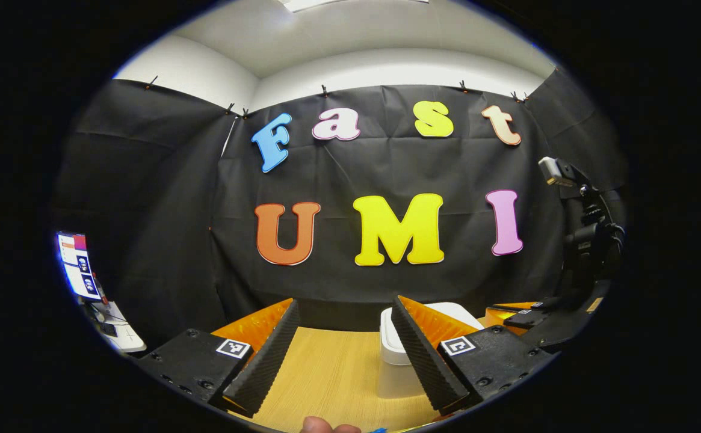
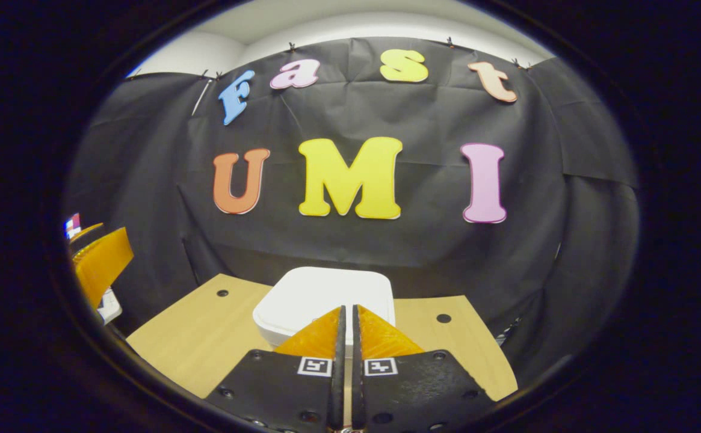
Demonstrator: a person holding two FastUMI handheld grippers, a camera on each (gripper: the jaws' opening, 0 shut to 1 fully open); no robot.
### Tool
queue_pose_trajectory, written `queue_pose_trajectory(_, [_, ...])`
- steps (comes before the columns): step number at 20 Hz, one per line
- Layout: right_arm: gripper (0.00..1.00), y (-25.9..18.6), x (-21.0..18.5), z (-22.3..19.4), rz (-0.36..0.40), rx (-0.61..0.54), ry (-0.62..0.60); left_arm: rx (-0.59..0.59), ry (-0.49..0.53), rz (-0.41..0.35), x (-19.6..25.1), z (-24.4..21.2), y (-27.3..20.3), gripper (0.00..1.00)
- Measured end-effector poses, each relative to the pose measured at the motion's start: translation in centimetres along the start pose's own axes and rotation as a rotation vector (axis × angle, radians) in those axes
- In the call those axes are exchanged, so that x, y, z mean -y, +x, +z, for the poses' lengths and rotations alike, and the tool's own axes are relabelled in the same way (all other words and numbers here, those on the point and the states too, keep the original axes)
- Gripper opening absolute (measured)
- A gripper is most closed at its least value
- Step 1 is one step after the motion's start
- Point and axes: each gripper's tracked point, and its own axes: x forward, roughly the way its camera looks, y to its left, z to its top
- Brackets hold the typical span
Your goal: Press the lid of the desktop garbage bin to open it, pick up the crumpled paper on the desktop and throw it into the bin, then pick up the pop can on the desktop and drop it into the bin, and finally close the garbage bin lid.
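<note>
The white desktop bin [image 2: 320, 294] stands on the wooden table with its lid down. My right gripper [image 2: 348, 309] is shut with nothing between its fingers, and its tips lie over the near edge of the lid; I cannot tell whether they touch it. In the left gripper view the bin [image 1: 393, 355] sits low and right of centre, partly hidden behind one finger. My left gripper [image 1: 345, 302] hangs open and empty above the table, to the left of the bin. The right gripper [image 1: 528, 317] shows past the bin at the right.
The wooden table [image 2: 206, 337] has small round holes near its far corners. The left gripper [image 2: 100, 258] shows at the left edge of the right gripper view. A screen and papers [image 1: 79, 264] sit far left. A fingertip [image 1: 320, 426] shows at the bottom edge.
</note>
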Motion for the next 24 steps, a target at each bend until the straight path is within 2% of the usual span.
queue_pose_trajectory(9, [0.0, 5.7, -1.6, -0.1, 0.051, -0.025, -0.072, -0.029, -0.006, 0.068, -2.7, -1.0, -0.4, 0.99])
queue_pose_trajectory(13, [0.0, 8.4, -2.3, -2.0, 0.073, -0.084, -0.106, -0.04, -0.007, 0.087, -3.4, -1.3, -0.5, 0.99])
queue_pose_trajectory(19, [0.0, 9.5, -2.8, -4.0, 0.1, -0.146, -0.09, -0.029, 0.005, 0.079, -3.3, -1.1, -0.1, 0.99])
queue_pose_trajectory(24, [0.01, 9.6, -2.6, -5.5, 0.091, -0.222, -0.09, -0.052, -0.012, 0.057, -2.5, -2.1, 0.7, 0.99])
